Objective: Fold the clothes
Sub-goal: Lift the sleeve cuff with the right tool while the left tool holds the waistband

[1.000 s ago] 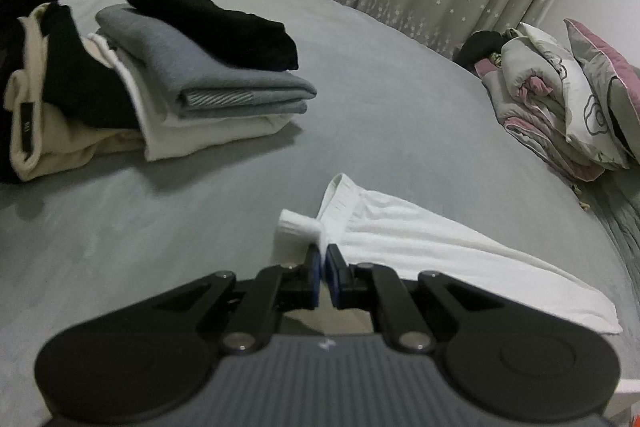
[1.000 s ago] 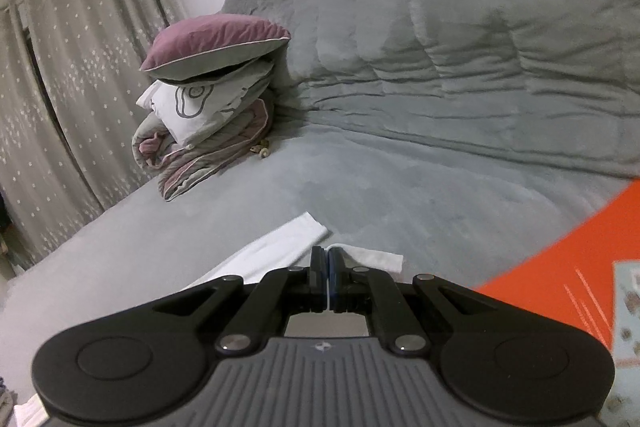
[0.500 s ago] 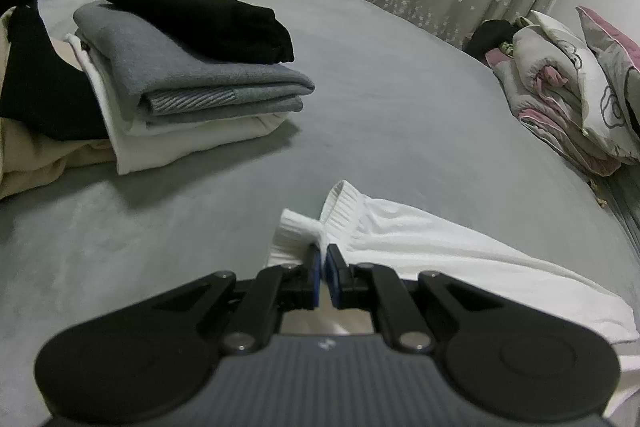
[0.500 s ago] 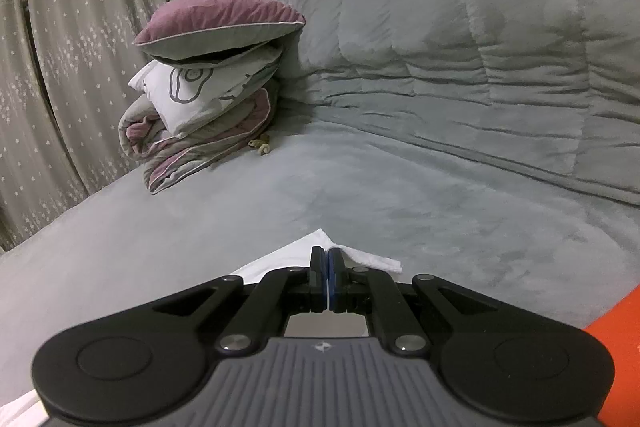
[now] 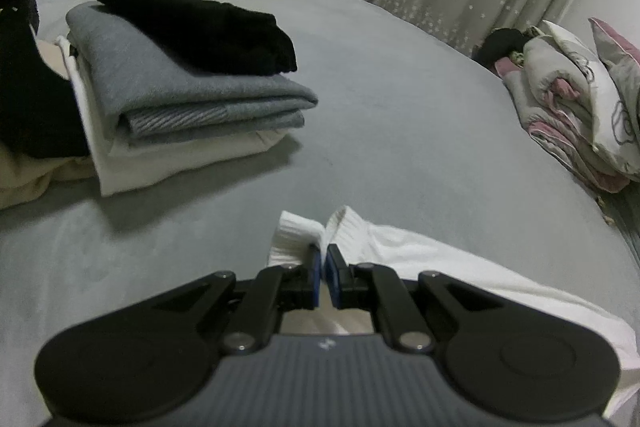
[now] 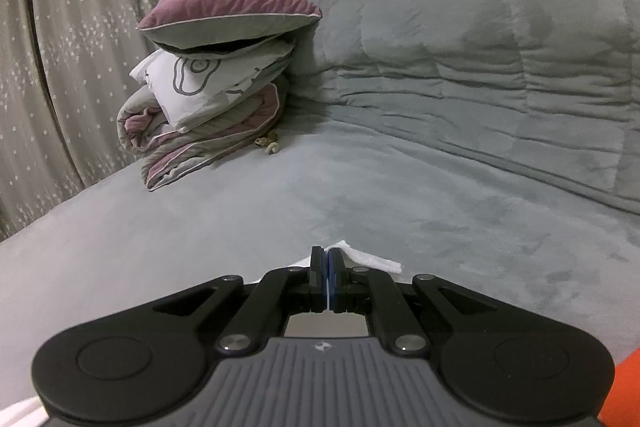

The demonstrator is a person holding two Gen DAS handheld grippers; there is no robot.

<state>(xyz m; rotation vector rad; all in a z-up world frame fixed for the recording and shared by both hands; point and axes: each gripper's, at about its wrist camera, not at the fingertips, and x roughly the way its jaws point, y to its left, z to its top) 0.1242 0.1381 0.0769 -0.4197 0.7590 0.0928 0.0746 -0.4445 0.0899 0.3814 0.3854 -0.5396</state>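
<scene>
The left gripper [image 5: 323,259] is held low over the grey bed [image 5: 400,131], pointing forward, jaws clenched on the ribbed edge of the white garment [image 5: 420,259]. The garment lies near the camera and extends to the right across the bed. The right gripper [image 6: 327,261] is likewise low and level, jaws clenched on a corner of the same garment [image 6: 368,259]. A stack of folded clothes [image 5: 180,99] sits far left; the bedding pile [image 6: 208,83] lies at the far side.

No readable text, labels or numbers; small pale emblem on each gripper body, illegible.
</scene>
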